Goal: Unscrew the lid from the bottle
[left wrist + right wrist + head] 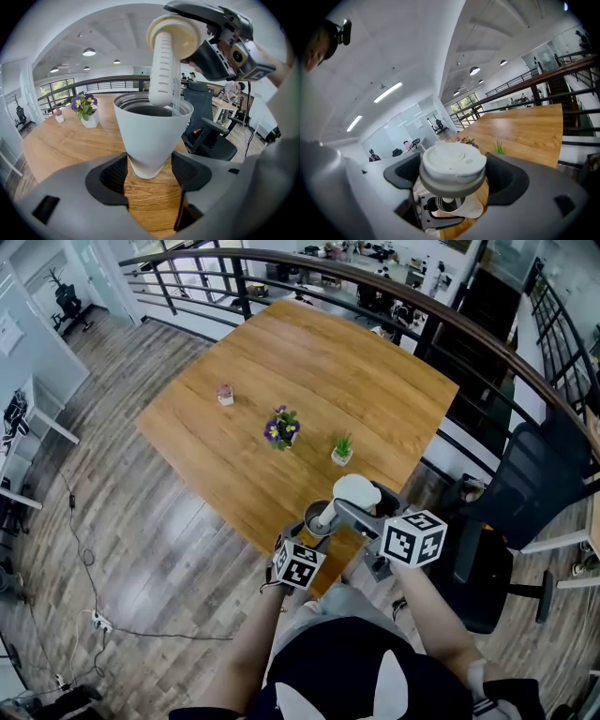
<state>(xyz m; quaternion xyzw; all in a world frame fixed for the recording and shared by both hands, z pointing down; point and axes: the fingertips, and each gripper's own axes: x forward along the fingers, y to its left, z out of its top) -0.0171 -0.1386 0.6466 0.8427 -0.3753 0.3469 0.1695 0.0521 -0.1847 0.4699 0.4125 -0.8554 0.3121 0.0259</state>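
From overhead, the bottle (321, 515) stands at the near edge of the wooden counter (309, 381), with the left claw (314, 529) clamped round its body. The right claw (358, 495) holds the lid (354, 487) just above the mouth. Three small potted plants (281, 429) sit farther across, and a railing and an office chair (525, 493) border the counter.

In the left gripper view, the pads press the bottle's narrow lower end. The wall is smooth, stiff and tapered, probably slippery, so a low, firm hold suits it. A long slotted tube (161, 70) hangs from the lid, its tip at the open mouth. I'd guess it needs lifting straight.

The right gripper view shows the pads spread wide on the lid's rim. The lid looks light and rigid. Beyond is a bright open-plan office.
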